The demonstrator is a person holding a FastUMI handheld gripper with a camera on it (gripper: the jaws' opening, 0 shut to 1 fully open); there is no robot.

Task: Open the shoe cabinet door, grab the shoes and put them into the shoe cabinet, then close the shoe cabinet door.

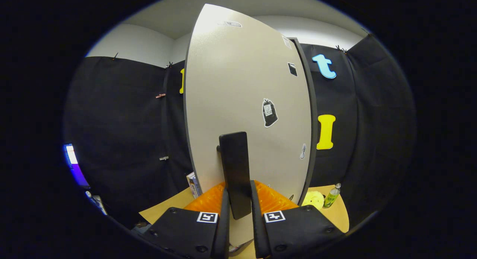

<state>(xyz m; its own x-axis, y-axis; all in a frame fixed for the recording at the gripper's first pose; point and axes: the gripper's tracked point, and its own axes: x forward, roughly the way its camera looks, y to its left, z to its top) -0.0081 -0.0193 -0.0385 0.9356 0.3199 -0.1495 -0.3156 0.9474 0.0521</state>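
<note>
Both fingers (222, 214) clamp upright door handle (234, 173)

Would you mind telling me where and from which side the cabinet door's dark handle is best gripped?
Grip the handle on its lower end, coming straight on from the front. It is a flat upright bar standing off the door, so each of its two long sides is free for a finger. The claw already straddles that end; whether both fingers press it is unclear.

Tool (238, 203) clamped on black handle (234, 169), pale cabinet door (231, 84) ahead
</note>
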